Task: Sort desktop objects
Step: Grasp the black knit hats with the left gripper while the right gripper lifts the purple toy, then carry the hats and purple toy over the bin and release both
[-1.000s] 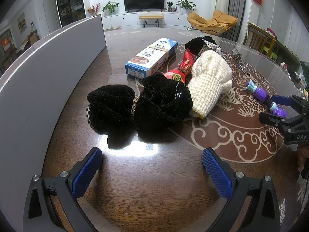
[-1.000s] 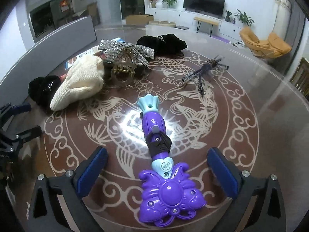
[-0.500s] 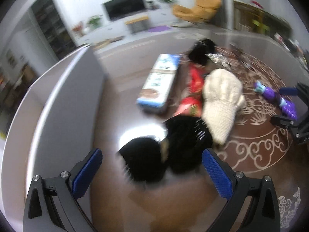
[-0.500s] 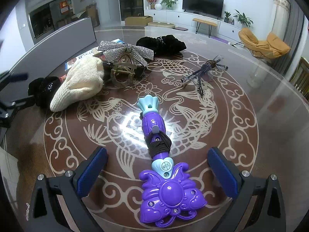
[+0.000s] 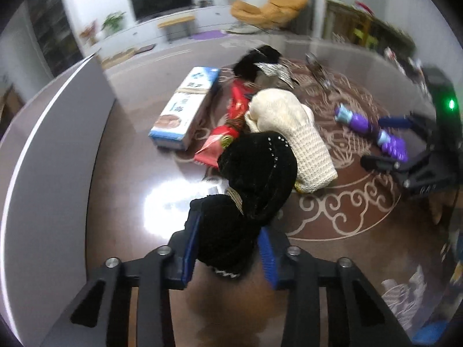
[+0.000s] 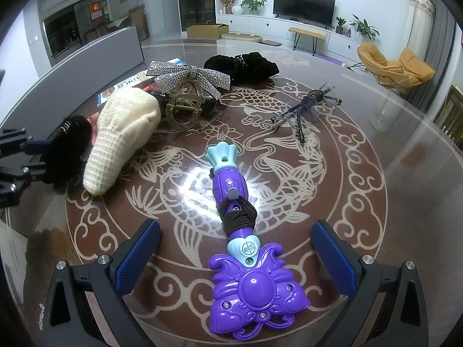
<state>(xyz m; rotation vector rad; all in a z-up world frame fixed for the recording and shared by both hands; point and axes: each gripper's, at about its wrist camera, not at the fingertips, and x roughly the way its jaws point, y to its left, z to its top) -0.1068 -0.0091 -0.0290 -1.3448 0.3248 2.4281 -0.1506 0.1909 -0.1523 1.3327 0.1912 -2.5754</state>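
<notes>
My left gripper (image 5: 230,231) is shut on a black velvet hair bow (image 5: 254,179); it holds one lobe while the other lobe points away. The bow also shows in the right wrist view (image 6: 68,150), at the left gripper (image 6: 23,156). My right gripper (image 6: 235,254) is open, its pads either side of a purple toy wand (image 6: 240,228) lying on the table. In the left wrist view the right gripper (image 5: 385,141) sits at the wand (image 5: 373,133).
A cream knit hat (image 5: 292,133), a red packet (image 5: 231,127) and a blue-white box (image 5: 188,107) lie beyond the bow. A rhinestone claw clip (image 6: 188,86), another black bow (image 6: 243,65) and glasses (image 6: 306,107) lie further off. A grey panel (image 5: 52,156) borders the left.
My left gripper moved forward onto the black bow and shut on one lobe. The right gripper and the wand have not moved.
</notes>
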